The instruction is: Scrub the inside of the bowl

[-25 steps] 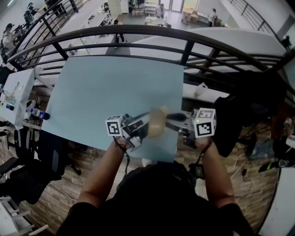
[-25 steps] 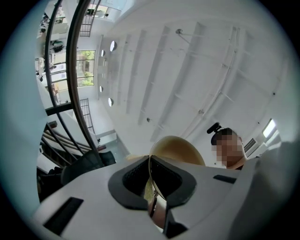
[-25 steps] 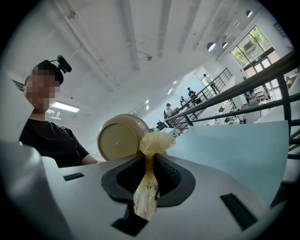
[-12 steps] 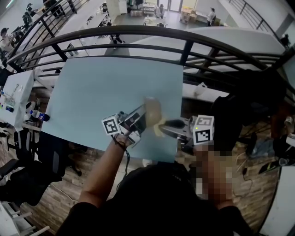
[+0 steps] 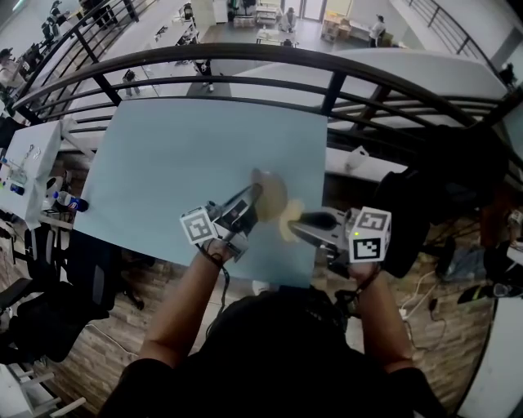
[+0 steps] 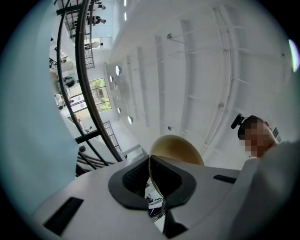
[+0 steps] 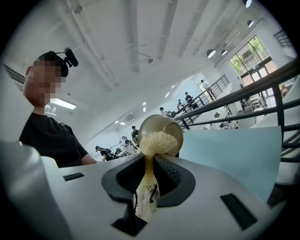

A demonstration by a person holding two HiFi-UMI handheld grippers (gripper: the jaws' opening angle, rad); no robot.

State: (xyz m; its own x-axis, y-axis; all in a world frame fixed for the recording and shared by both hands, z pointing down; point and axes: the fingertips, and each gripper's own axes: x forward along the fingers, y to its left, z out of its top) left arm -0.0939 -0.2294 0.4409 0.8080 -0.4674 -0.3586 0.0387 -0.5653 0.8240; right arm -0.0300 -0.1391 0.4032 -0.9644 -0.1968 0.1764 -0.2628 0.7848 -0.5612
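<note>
Since a second ago the left tongs (image 5: 248, 201), clamped shut on the rim of the bowl (image 5: 268, 194), have swung it from the near edge of the worktop (image 5: 180, 147) further in over the worktop's near right part, still held in the air and tilted. The right tongs (image 5: 301, 222), pinched shut on the fibrous scrubber (image 5: 288, 222), have hardly moved above the worktop's near right corner. The scrubber's tuft now sits at the bowl's mouth, so the turn likely offers a fresh patch of the inside for scrubbing.

An open-plan office hall: a pale blue table (image 5: 180, 155) stands beside a black balcony railing (image 5: 245, 51), overlooking desks (image 5: 265, 15) and people (image 5: 377, 29) on the floor below.
</note>
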